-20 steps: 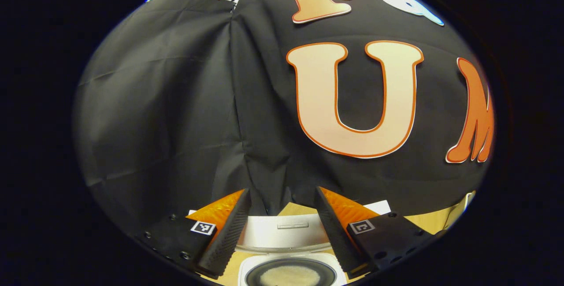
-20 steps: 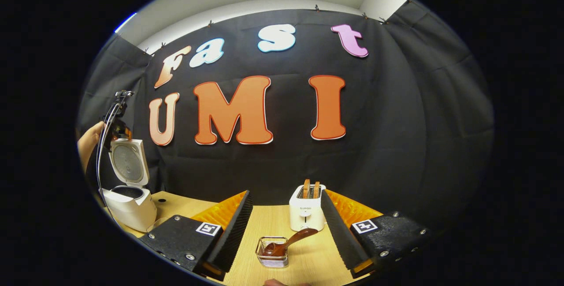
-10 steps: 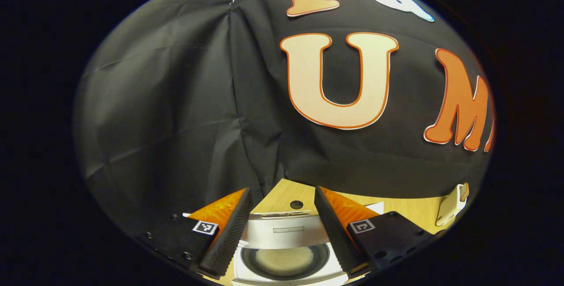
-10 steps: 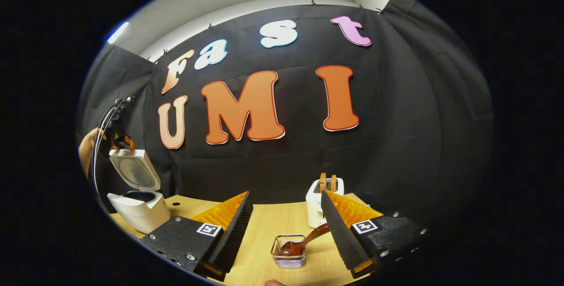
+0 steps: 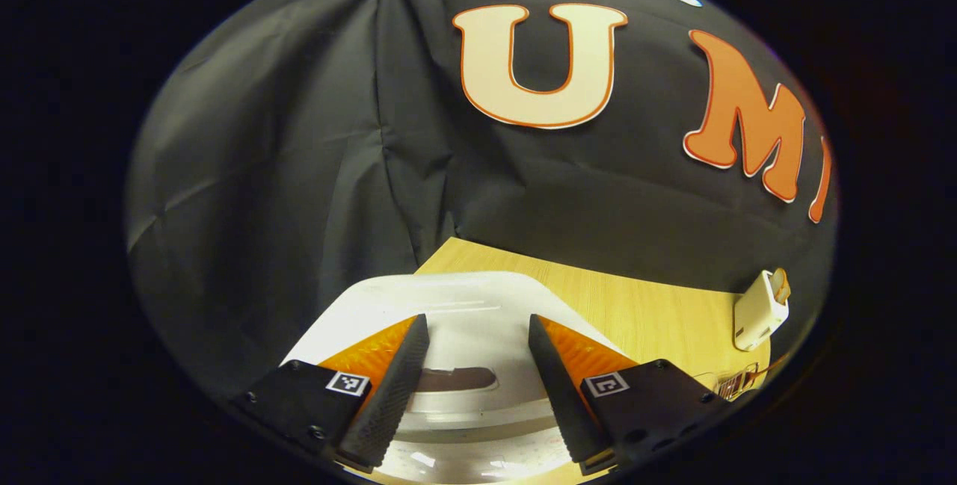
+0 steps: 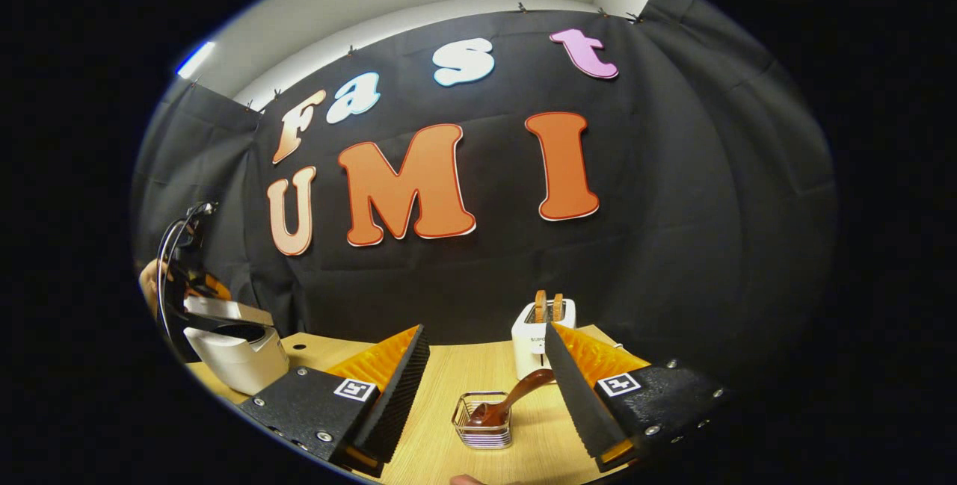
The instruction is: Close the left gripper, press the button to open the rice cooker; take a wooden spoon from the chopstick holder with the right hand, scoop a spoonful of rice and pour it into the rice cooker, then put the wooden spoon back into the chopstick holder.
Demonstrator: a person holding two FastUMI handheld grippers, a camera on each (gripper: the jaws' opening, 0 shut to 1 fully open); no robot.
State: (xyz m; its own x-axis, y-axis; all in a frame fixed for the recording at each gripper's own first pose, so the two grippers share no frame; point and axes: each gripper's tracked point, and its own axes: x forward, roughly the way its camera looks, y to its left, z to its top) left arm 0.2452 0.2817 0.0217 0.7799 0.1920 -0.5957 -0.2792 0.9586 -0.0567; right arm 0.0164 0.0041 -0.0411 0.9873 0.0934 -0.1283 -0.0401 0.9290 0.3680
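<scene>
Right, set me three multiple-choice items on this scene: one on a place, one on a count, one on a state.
1. Where does the wooden spoon rest?
A. In the wire holder
B. In the rice cooker
C. Across the toaster

2. How many toast slices stick out of the toaster?
A. One
B. Two
C. Four

3. How is the right tool?
A. Shut on the spoon
B. Shut on the holder
C. Open, holding nothing

Answers:
1. A, since the spoon's bowl sits inside the holder and its handle leans out over the rim.
2. B, since two slices stand side by side in the slots.
3. C, since its fingers stand wide apart with nothing between them.
</scene>
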